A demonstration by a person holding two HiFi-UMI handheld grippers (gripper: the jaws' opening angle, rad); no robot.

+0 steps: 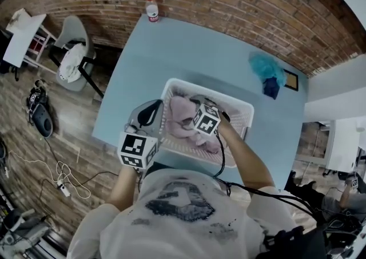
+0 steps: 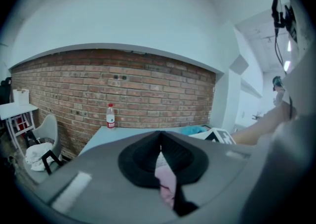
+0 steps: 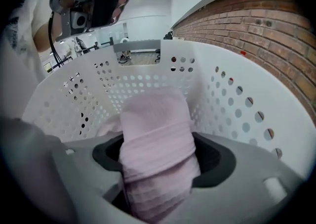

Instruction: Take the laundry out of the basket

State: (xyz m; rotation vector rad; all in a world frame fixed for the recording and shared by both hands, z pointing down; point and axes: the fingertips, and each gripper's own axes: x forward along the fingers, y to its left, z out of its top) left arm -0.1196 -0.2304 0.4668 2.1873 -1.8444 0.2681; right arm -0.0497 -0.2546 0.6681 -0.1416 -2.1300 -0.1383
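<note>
One pink towel (image 3: pixel 155 119) in right gripper (image 3: pixel 160 161) jaws, basket (image 3: pixel 237 104) walls close around.

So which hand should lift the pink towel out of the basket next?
Right. The right tool is inside the basket, jaws squeezing the pink towel. The left tool sits by the rim.

A pale blue table (image 1: pixel 171 52) stands with its far edge towards a brick wall. A white perforated basket (image 1: pixel 240 106) sits on its near half, close to the near edge. At the far edge, well apart from the basket, a clear bottle (image 1: pixel 152 9) with a red cap and red label stands upright. Near the far right corner lies a crumpled teal cloth (image 1: pixel 264 66), with a dark blue cloth (image 1: pixel 271 87) touching it on the near side and a flat brown panel (image 1: pixel 291 80) just beside them.
</note>
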